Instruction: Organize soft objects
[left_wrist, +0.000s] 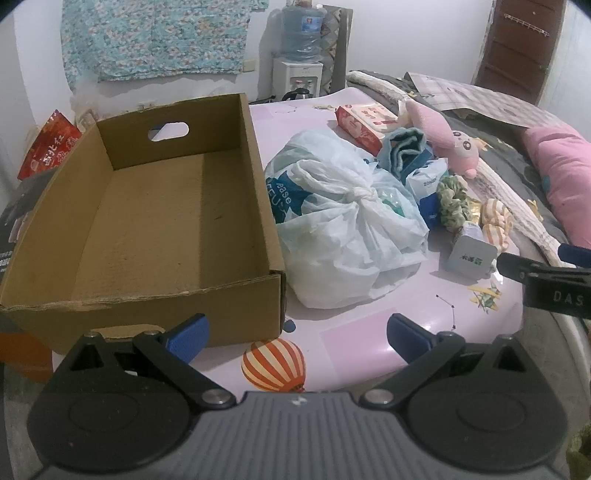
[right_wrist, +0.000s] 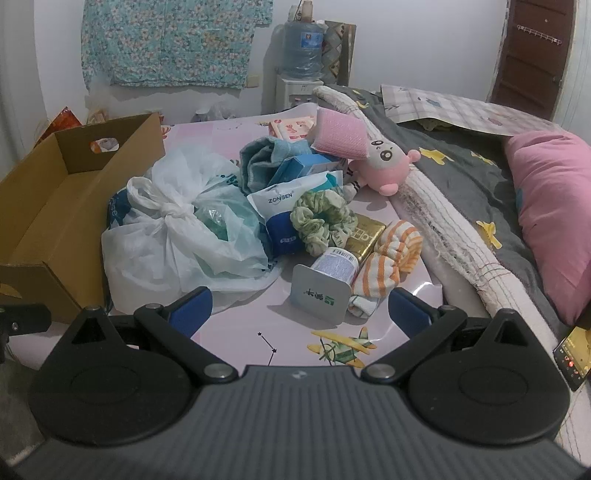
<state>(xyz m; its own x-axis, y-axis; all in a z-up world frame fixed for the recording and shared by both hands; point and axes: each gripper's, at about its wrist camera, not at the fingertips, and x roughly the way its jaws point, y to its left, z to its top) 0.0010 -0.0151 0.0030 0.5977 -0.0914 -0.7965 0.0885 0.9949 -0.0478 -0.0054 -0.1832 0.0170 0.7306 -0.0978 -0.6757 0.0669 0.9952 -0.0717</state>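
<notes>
We judge the job not yet begun: the cardboard box (left_wrist: 155, 206) at the counter's left edge is bare inside, and the soft things, knotted plastic bag (right_wrist: 177, 236), plush toy (right_wrist: 384, 162) and striped socks (right_wrist: 391, 254), lie mid-counter. Left gripper (left_wrist: 297, 332) and right gripper (right_wrist: 301, 310) gape wide, holding nothing.

Left wrist view looks forward and down over the near edge of the bench (left_wrist: 369, 332), close to the cardboard box (left_wrist: 155, 206). Right wrist view faces likewise, further right, nearer the bed (right_wrist: 461, 177). Both share the box (right_wrist: 55, 206), knotted plastic bag (left_wrist: 343, 221) (right_wrist: 177, 236) and water dispenser (left_wrist: 301, 55) (right_wrist: 301, 66).
</notes>
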